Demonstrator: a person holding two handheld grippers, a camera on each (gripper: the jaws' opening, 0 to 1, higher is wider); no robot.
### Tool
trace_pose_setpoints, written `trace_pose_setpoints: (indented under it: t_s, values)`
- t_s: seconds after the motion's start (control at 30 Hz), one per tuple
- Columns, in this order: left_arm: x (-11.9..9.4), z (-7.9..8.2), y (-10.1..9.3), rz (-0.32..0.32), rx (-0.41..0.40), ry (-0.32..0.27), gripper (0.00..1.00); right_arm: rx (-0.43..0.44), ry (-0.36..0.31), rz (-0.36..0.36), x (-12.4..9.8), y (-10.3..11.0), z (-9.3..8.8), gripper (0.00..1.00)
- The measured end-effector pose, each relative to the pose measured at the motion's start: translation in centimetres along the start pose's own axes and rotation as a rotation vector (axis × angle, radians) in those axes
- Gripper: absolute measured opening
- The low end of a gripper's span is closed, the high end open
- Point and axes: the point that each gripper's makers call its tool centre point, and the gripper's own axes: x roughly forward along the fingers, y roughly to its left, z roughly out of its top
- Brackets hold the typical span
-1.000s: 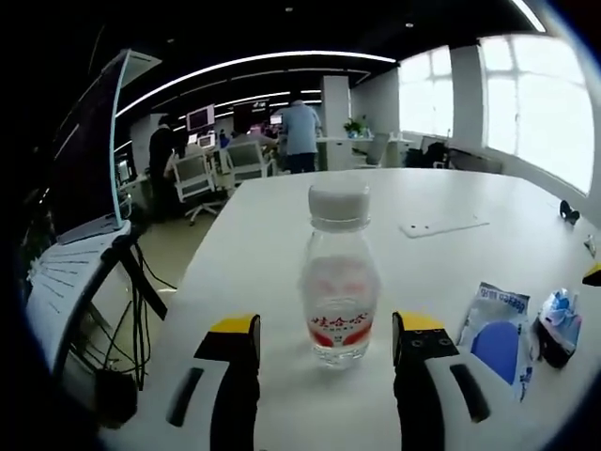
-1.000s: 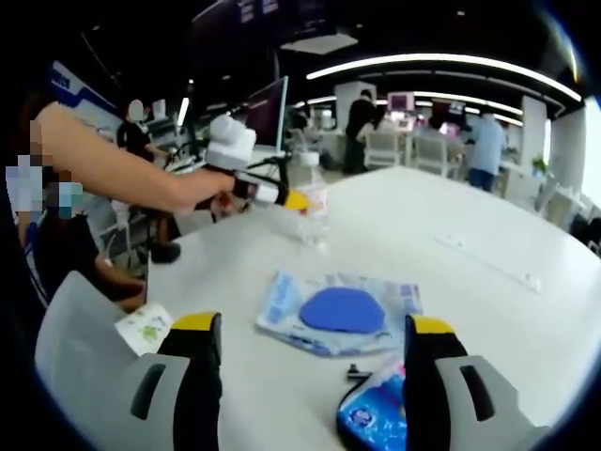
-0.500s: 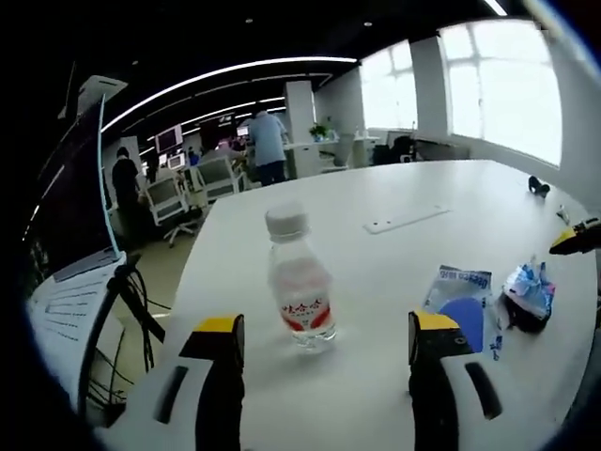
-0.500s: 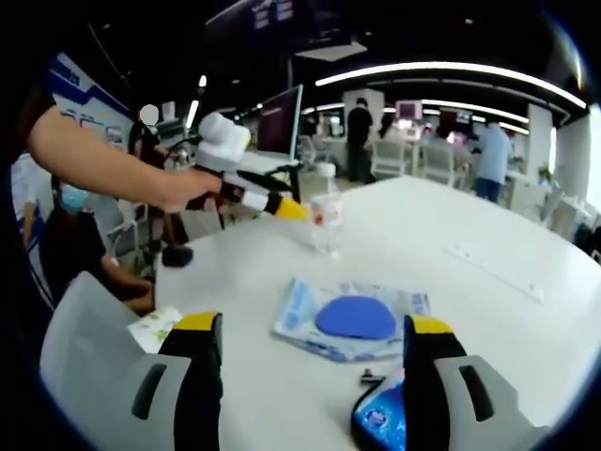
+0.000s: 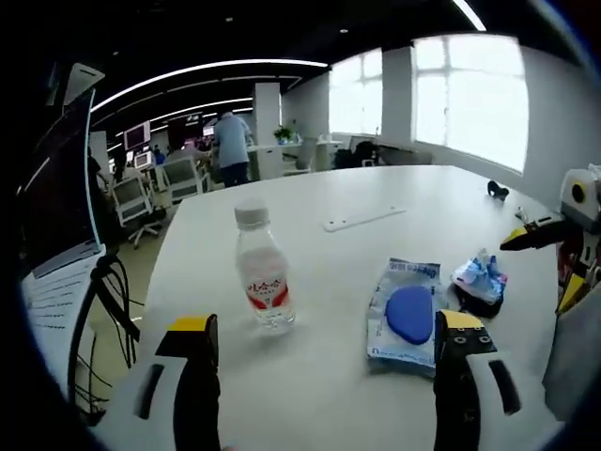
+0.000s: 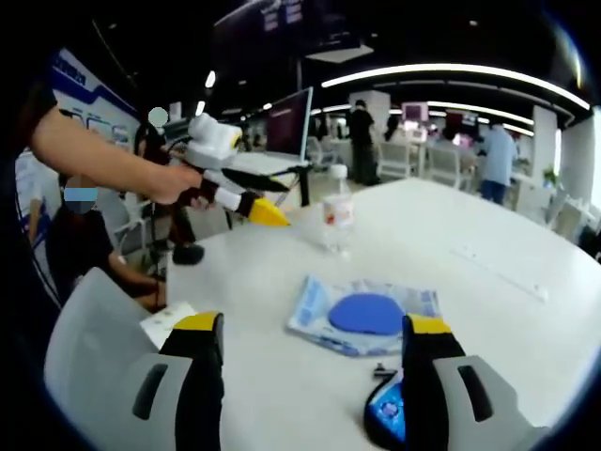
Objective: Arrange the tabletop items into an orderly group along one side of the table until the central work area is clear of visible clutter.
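A small clear water bottle point(image 5: 262, 274) with a white cap and red label stands upright on the white table point(image 5: 376, 202); it shows too in the right gripper view as the bottle point(image 6: 337, 219). A clear packet with a blue disc point(image 5: 407, 314) lies flat to its right, also seen as the packet point(image 6: 367, 315). A crumpled blue wrapper on a dark object point(image 5: 478, 282) lies beyond it, low between my right jaws as the wrapper point(image 6: 387, 422). My left gripper point(image 5: 322, 340) is open, short of the bottle. My right gripper point(image 6: 314, 341) is open above the packet. The left gripper point(image 6: 246, 202) appears there, held by a hand.
A monitor point(image 5: 56, 178) on a stand sits off the table's left edge, with cables below. A flat white strip point(image 5: 362, 220) lies further back on the table. A grey chair back point(image 6: 84, 338) and a paper slip point(image 6: 169, 324) are near the table's edge. People stand among desks behind.
My left gripper has drawn back and away from the bottle, which now stands free further ahead and to the left. The right gripper view has shifted slightly.
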Motion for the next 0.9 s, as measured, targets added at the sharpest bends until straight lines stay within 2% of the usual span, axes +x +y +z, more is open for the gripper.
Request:
trace_pose_setpoints:
  t_s: [0.27,0.47,0.63,0.9]
  values:
    - [-2.4,0.0,-0.1,0.006,0.002,-0.027,0.96,-0.016,0.007,0.047,0.4,2.5,-0.6,0.72]
    - [-4.0,-1.1,-0.2,0.018,-0.018,-0.033,0.96,-0.030,0.023,0.091,0.7,4.7,-1.5,0.69]
    - [-5.0,-2.4,-0.2,0.030,-0.029,-0.021,0.96,-0.050,0.022,0.137,0.9,6.6,-1.9,0.62]
    - [-6.2,-3.0,-0.2,0.037,-0.033,-0.023,0.95,-0.086,0.049,0.210,1.7,9.6,-3.3,0.52]
